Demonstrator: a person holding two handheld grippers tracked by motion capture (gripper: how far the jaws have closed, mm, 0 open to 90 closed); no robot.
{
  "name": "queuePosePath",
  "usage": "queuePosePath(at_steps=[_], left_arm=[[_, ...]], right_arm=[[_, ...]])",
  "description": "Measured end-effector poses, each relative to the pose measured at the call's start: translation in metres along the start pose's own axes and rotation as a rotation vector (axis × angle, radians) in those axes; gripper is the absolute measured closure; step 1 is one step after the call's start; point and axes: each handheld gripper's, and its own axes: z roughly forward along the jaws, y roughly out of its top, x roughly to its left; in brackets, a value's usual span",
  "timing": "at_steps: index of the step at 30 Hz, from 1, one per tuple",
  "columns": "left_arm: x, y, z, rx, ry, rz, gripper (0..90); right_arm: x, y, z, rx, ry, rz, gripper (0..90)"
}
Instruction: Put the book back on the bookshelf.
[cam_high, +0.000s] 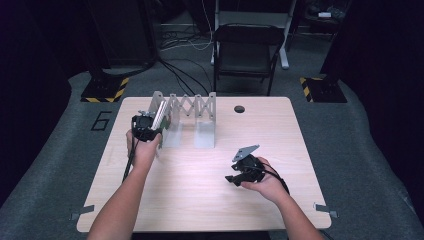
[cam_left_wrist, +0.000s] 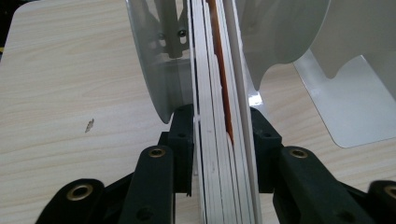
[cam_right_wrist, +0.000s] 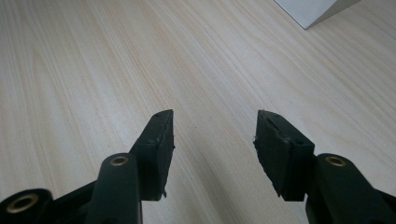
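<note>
A stack of thin white boards (cam_left_wrist: 219, 93), one with an orange-brown edge, stands upright in the leftmost slot of a grey accordion rack (cam_high: 192, 107) at the back left of the table. My left gripper (cam_left_wrist: 222, 116) straddles the stack's near end, its pads (cam_left_wrist: 183, 126) close beside it with a thin dark gap on the left side. From above, the left gripper (cam_high: 146, 125) sits at the rack's left end by the boards (cam_high: 160, 114). My right gripper (cam_right_wrist: 212, 140) is open and empty over bare wood, and the high view shows the right gripper (cam_high: 232, 177) at the table's front right.
The rack's grey foot plates (cam_high: 204, 136) lie flat toward the front. A round hole (cam_high: 239, 109) is near the table's (cam_high: 200, 200) back edge. A black folding chair (cam_high: 246, 50) stands behind the table, with cables on the floor.
</note>
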Motion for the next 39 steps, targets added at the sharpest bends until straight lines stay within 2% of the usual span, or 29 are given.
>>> queuePosePath(at_steps=[8, 11, 14, 19, 26, 27, 32, 39], left_arm=[[0.000, 0.001, -0.002, -0.010, -0.011, -0.010, 62.8], [0.000, 0.001, -0.003, -0.012, -0.020, -0.011, 60.3], [-0.001, 0.002, -0.004, -0.013, -0.020, -0.009, 58.5], [-0.001, 0.003, -0.007, -0.007, -0.028, -0.003, 56.7], [0.000, 0.005, -0.018, -0.040, -0.033, -0.002, 56.5], [0.000, 0.005, -0.019, -0.044, -0.035, -0.002, 56.5], [0.000, 0.005, -0.025, -0.056, -0.036, 0.009, 54.9], [0.003, 0.005, -0.036, -0.081, -0.044, 0.004, 51.8]], right_arm=[[0.000, 0.000, 0.001, 0.000, -0.003, -0.008, 47.2], [0.001, 0.000, 0.000, 0.007, -0.001, 0.002, 47.2], [0.000, 0.000, 0.000, 0.001, -0.004, -0.010, 47.2], [0.000, 0.000, 0.000, 0.003, -0.007, 0.001, 47.2], [-0.001, 0.000, 0.000, 0.000, -0.007, 0.003, 47.2], [0.000, 0.000, -0.001, 0.005, -0.005, 0.021, 47.2], [-0.002, -0.001, -0.001, 0.010, -0.005, -0.002, 47.1], [-0.002, -0.002, 0.001, 0.004, -0.002, 0.007, 47.1]])
